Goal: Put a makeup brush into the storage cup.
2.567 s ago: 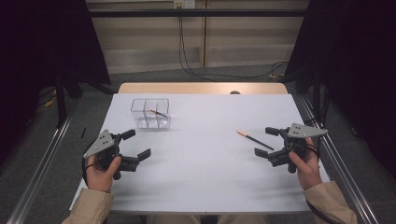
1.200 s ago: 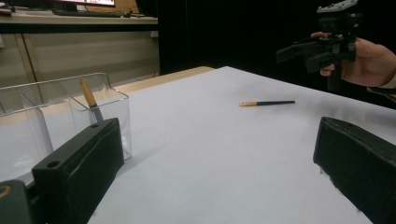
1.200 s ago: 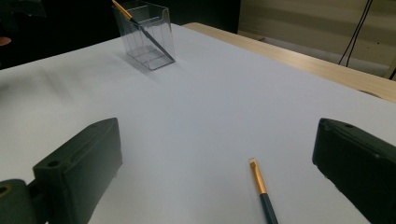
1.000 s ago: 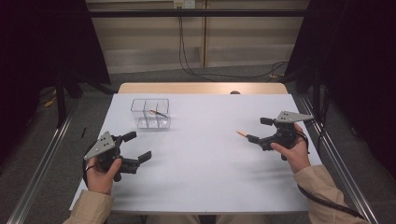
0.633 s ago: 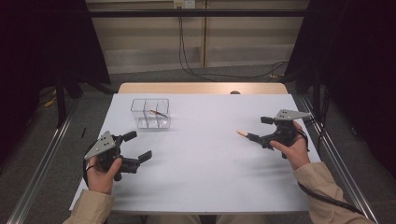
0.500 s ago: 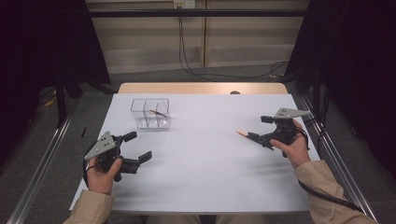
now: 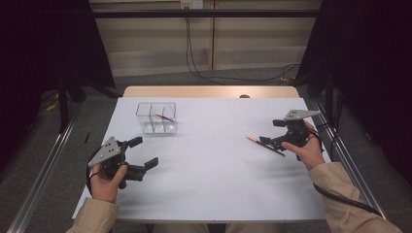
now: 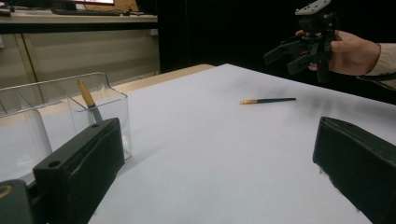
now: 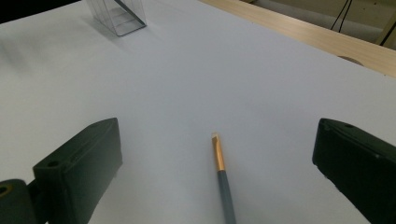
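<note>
A dark pen-like stick with a copper tip (image 7: 265,144) lies flat on the white table at the right. My right gripper (image 7: 269,132) hovers just over it, open, the stick (image 9: 222,177) lying between its jaws without touching them. A clear box with compartments (image 7: 156,118) stands at the far left. A second copper-tipped stick (image 7: 163,117) leans inside it. My left gripper (image 7: 145,151) is held near the front left, open and empty. From it I see the box (image 8: 56,121), the loose stick (image 8: 268,100) and the right gripper (image 8: 285,53) farther off.
The white sheet (image 7: 209,170) covers the table, with a bare wooden strip (image 7: 209,91) along the far edge. Metal rails (image 7: 43,170) run along the floor on both sides. Cables (image 7: 194,58) trail on the floor behind.
My right gripper has moved forward and left from the table's right edge to hover over the loose stick. The left gripper has barely shifted.
</note>
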Tool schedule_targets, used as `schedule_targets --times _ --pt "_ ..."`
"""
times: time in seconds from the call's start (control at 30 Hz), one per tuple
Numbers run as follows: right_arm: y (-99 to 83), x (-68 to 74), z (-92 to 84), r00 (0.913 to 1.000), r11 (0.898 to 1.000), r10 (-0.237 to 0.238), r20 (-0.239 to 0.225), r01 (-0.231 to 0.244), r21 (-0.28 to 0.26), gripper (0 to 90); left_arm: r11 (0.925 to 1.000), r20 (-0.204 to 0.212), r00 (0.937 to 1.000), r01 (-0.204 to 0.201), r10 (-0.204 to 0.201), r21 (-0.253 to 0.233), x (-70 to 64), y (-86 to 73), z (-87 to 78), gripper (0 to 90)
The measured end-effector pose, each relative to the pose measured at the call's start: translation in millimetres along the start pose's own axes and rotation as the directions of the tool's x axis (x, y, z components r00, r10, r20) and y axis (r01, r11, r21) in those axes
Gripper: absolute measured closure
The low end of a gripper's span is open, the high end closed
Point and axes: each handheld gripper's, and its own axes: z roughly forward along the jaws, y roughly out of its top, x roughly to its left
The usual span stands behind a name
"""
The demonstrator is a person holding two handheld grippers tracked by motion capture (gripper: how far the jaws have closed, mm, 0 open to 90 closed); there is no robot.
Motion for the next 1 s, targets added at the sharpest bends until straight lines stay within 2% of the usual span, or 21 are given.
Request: schedule_targets --times 0.33,0.53,0.83,1.0 --pt "1.7 -6.0 1.4 0.9999 0.994 -0.017 0.003 0.016 0.111 0.7 1.0 -0.008 0.9999 -0.009 0.009 0.004 -0.7 0.1 -1.8 2.2" --pt "4.0 -8.7 4.7 0.9998 0.984 -0.019 -0.004 0.019 0.179 0.9 0.9999 -0.007 0.9999 -0.01 0.01 0.008 -0.9 -0.4 -0.7 2.2" --pt "4.5 -12.8 6.2 0.9997 0.962 -0.023 -0.013 0.025 0.271 0.9 0.9999 -0.004 0.9999 -0.01 0.01 0.013 -0.8 -0.6 0.8 2.2" --pt "3.1 -13.9 7.1 0.9992 0.944 -0.039 -0.011 0.041 0.328 2.8 0.9998 -0.004 0.9999 -0.012 0.012 0.016 -1.0 -0.4 1.4 2.2"
